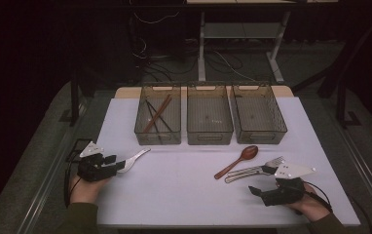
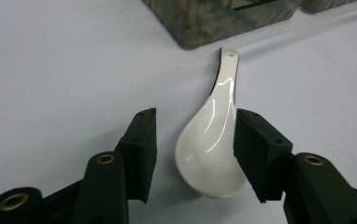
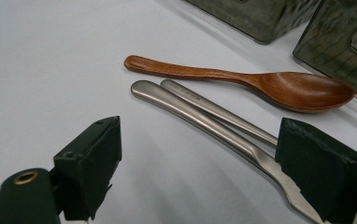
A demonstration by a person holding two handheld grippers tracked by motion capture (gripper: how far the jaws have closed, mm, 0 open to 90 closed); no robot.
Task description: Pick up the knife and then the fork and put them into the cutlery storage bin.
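Left gripper (image 1: 119,162), black, two jaws, sits at the near left of the white table (image 1: 184,195). Its jaws are spread on either side of the bowl of a glossy white ceramic soup spoon (image 2: 212,144). The right jaw's pad looks to be against the bowl's edge; the left jaw stands off with a gap. The spoon lies flat on the table, handle pointing away toward the near corner of the leftmost of three smoky translucent plastic bins (image 1: 158,122), which holds brown and dark chopsticks (image 1: 156,115).

Right gripper (image 1: 258,191) is at the near right, jaws spread wide and holding nothing. Between and beyond its jaws, in the right gripper view, lie two brushed-metal utensils (image 3: 204,116) side by side, handles together; the high view shows fork tines (image 1: 275,161) at their far right end. Just beyond them lies a reddish-brown wooden spoon (image 3: 242,81), close to the metal pair, bowl toward the bins.

The middle bin (image 1: 209,119) and the right bin (image 1: 258,114) stand at the far edge of the table.
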